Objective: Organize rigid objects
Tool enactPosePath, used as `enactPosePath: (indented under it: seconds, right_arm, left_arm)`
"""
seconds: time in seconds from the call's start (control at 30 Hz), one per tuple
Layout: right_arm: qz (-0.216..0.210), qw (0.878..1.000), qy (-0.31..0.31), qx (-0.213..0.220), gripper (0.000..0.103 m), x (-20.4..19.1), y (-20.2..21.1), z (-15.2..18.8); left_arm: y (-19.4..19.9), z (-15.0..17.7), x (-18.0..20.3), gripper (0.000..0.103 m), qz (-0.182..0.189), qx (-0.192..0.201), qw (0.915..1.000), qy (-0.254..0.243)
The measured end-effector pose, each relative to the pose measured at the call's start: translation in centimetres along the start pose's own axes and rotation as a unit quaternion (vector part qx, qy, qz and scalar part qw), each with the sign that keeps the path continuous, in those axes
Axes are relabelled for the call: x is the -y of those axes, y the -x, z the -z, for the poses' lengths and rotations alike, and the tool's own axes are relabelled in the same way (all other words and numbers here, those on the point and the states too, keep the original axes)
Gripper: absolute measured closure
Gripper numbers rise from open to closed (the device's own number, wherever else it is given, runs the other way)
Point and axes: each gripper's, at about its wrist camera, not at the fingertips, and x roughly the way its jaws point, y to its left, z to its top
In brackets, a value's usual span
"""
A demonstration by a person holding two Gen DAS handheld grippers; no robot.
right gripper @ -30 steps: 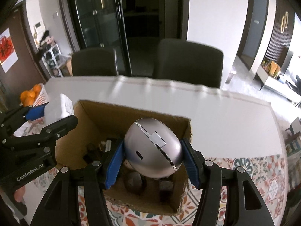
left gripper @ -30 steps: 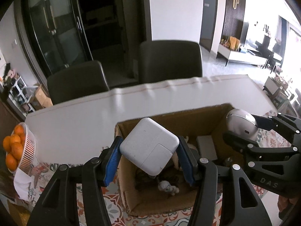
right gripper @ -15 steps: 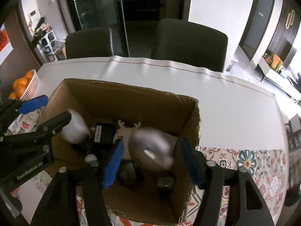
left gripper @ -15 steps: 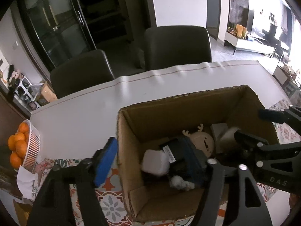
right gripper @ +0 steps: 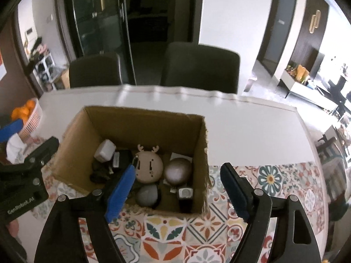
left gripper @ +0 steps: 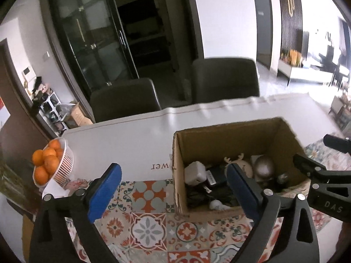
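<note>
Here, largest to smallest, across a dining table:
Table (right gripper: 252,127): white top, dark chairs (right gripper: 200,65) behind, patterned tile mat (left gripper: 151,223) along the near edge.
Cardboard box (right gripper: 140,122): open-topped, on the mat, far end over the white top.
Left gripper (left gripper: 173,188): jaws wide and just been opening, nothing between the blue pads (left gripper: 105,192); one pad over the mat, the other over the box's near side.
Right gripper (right gripper: 177,188): jaws wide, also just been opening, nothing held; one pad above the box's near-left contents, the other outside the right wall.
Basket of oranges (left gripper: 54,164): white, at the table's left end, well apart from the box.
Round reindeer toy (right gripper: 149,164): beige, antlered, mid-box.
Silver egg-shaped case (right gripper: 178,171): inside the box, just right of the toy, touching it.
White power adapter (right gripper: 104,150): inside the box, far-left corner, resting tilted on dark items.
Grey round object (right gripper: 147,195): near wall, below the toy.
Small black cube (right gripper: 185,194): near-right corner; type unclear.
</note>
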Motion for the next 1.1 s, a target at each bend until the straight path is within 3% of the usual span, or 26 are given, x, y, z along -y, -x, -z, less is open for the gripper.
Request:
enactPosePath:
  seconds: [0.23,0.57,0.8,1.1]
  right_arm:
    - [0.015,0.997,-0.016,0.072,0.011,-0.3,6.8,1.3]
    - [0.048,0.987,-0.004,0.152,0.008,-0.6,14.9,3.6]
    - [0.051,0.982,0.003,0.184,0.005,-1.0,18.5,5.7]
    - [0.036,0.981,-0.009,0.193,0.005,-0.8,20.7,8.2]
  left_arm:
    - [6.1,1.0,-0.9,0.0,0.003,0.046,0.9985,0.028]
    - [13.2,3.3,-1.2,0.0,-0.007,0.103,0.9938,0.041]
    - [16.5,5.2,-1.2,0.0,-0.012,0.122,0.9913,0.047]
    - [19.0,8.0,-1.0,0.0,-0.018,0.124,0.991,0.048]
